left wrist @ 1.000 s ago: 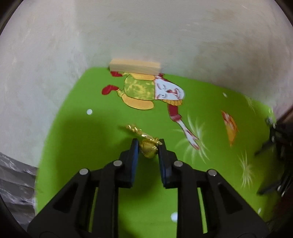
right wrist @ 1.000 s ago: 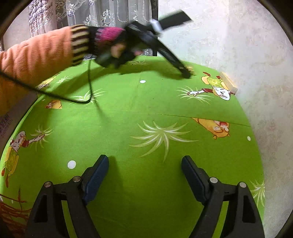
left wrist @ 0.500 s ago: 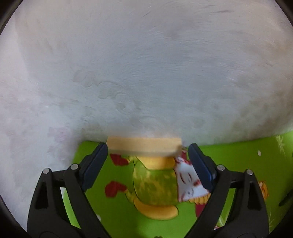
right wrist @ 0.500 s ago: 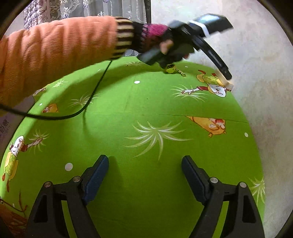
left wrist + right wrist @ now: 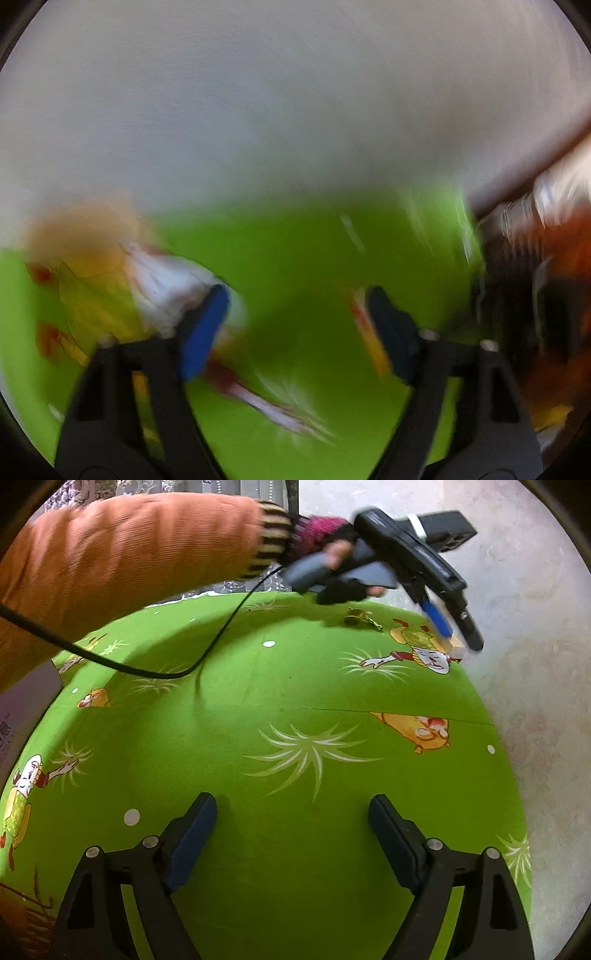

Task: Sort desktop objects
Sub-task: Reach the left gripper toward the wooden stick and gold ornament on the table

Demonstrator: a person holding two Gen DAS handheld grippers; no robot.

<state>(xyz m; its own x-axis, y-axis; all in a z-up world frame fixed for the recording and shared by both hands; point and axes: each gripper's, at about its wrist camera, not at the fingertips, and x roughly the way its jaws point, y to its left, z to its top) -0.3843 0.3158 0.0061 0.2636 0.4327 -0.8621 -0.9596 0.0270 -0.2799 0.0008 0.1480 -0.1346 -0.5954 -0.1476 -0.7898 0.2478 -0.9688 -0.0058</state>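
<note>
A small gold trinket lies on the green cartoon tablecloth at the far side. A pale wooden block sits at the far right edge, mostly hidden behind my left gripper. In the blurred left wrist view the block shows at the left, outside the fingers. My left gripper is open and empty above the cloth. My right gripper is open and empty, low over the near part of the table.
A pale wall runs close behind and right of the round table. A black cable trails across the cloth from the left gripper. The orange sleeve reaches over the far left. A box edge shows at left.
My left gripper let go of the gold trinket, opened, went to the wooden block, and now swings right with heavy blur. The right gripper has stayed put.
</note>
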